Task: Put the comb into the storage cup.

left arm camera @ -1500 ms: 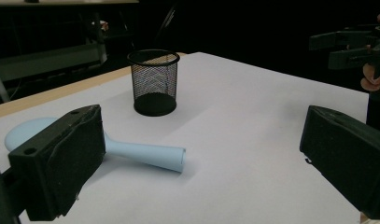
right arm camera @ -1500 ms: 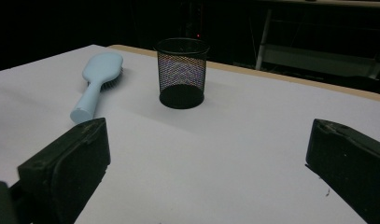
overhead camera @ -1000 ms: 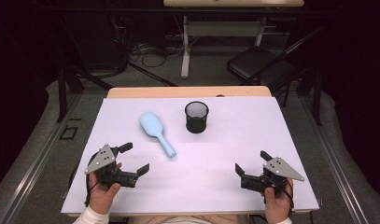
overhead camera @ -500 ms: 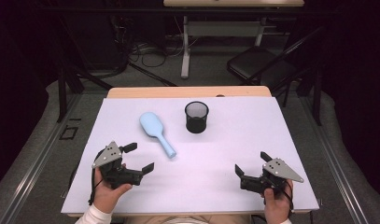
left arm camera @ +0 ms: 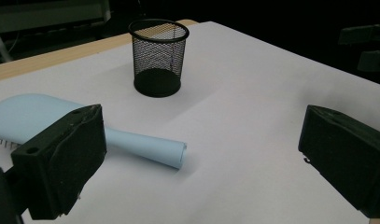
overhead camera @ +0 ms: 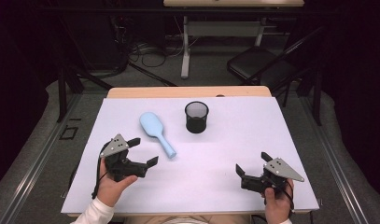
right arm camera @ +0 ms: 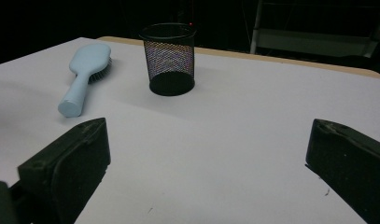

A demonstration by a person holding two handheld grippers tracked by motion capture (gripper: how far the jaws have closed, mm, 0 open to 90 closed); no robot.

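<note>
Left gripper [overhead camera: 143, 151] close to the brush [overhead camera: 156, 132], jaws wide apart.

The pale blue brush lies flat on the white sheet [overhead camera: 225, 144], bristles down, head toward the far left and handle pointing back at the person. The left gripper hovers just beside the handle's end, not touching it; in the left gripper view the handle tip [left arm camera: 176, 154] sits between the two spread jaws, nearer the left one. A black mesh cup [overhead camera: 196, 116] stands upright to the right of the brush head, apart from it. The right gripper [overhead camera: 252, 169] is held low over the near right part of the sheet, well apart from brush and cup, its jaws also spread with nothing between them. Each gripper is held in a hand [overhead camera: 108, 186] coming in from the near edge.
</note>
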